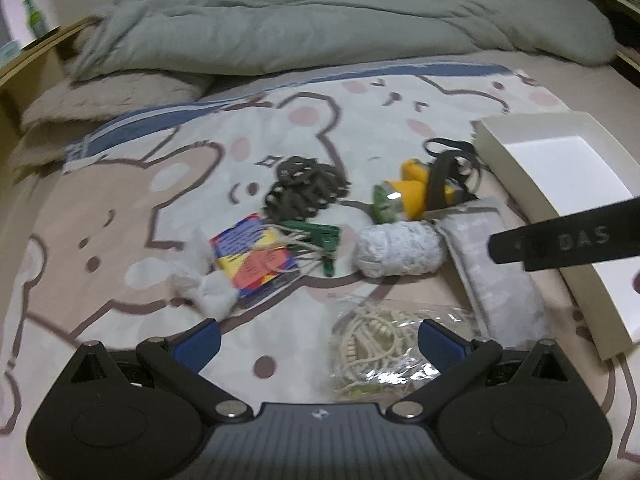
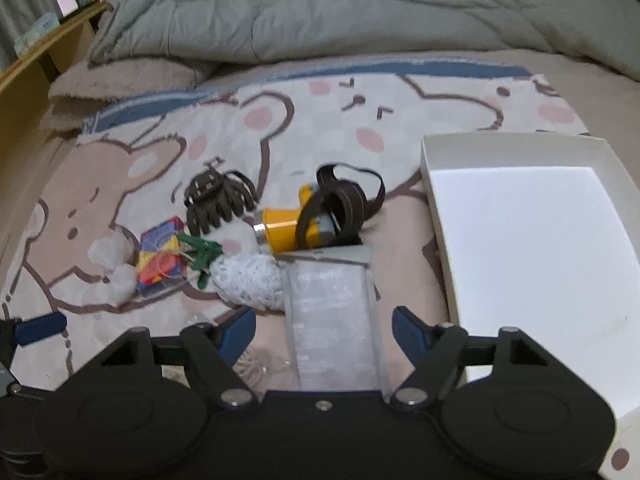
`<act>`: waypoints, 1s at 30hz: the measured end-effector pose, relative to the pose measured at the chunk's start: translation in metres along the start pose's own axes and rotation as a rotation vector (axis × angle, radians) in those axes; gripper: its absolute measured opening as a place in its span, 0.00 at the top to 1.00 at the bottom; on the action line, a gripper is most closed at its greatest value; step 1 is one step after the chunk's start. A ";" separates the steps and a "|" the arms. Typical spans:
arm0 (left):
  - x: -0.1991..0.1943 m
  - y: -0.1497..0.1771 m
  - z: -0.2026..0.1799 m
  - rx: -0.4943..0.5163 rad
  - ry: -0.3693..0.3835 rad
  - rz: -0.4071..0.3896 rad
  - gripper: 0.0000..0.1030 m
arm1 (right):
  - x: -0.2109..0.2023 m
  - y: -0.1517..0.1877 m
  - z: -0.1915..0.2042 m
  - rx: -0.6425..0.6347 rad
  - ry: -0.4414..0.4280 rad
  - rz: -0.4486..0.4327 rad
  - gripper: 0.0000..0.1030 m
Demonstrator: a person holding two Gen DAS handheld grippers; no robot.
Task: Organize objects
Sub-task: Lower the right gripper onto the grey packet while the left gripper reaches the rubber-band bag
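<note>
Small items lie in a pile on the bear-print blanket (image 1: pixel 120 208). There is a colourful card box (image 1: pixel 254 258), green clips with string (image 1: pixel 320 240), a dark brown cord bundle (image 1: pixel 304 188), a yellow headlamp with black strap (image 1: pixel 420 188), a grey knit roll (image 1: pixel 400 250), a grey flat packet (image 1: pixel 496 276), white cotton (image 1: pixel 208 288) and a clear bag of cream cord (image 1: pixel 376 344). My left gripper (image 1: pixel 320 344) is open above the cord bag. My right gripper (image 2: pixel 324 330) is open, its fingers either side of the grey packet (image 2: pixel 336 312). An open white box (image 2: pixel 540 248) lies to the right.
A grey-green duvet (image 1: pixel 340 16) is heaped across the back of the bed. A wooden shelf with a green bottle (image 1: pixel 30 18) stands at the far left. A black finger of the right gripper (image 1: pixel 560 240) crosses over the white box (image 1: pixel 560 172) in the left wrist view.
</note>
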State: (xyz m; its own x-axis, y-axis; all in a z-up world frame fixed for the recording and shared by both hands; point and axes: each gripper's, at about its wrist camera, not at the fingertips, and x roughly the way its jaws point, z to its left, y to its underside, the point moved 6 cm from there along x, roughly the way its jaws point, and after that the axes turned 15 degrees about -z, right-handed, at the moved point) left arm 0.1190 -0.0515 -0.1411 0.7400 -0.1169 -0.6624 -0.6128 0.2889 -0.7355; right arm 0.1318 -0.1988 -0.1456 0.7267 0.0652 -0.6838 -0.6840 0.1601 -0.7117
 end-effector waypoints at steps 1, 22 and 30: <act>0.003 0.000 -0.004 0.014 0.014 0.001 0.00 | 0.003 0.001 -0.001 -0.012 0.001 0.010 0.26; 0.068 0.029 -0.035 0.076 0.183 0.202 0.00 | 0.047 0.019 0.006 -0.114 -0.070 0.167 0.35; 0.063 0.037 -0.045 0.096 0.199 0.241 0.07 | 0.051 0.028 0.003 -0.125 -0.067 0.213 0.35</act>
State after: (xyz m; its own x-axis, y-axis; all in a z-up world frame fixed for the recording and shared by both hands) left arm 0.1303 -0.0905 -0.2165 0.5022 -0.2146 -0.8377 -0.7280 0.4179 -0.5435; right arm 0.1503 -0.1879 -0.1997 0.5649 0.1503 -0.8114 -0.8217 0.0128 -0.5697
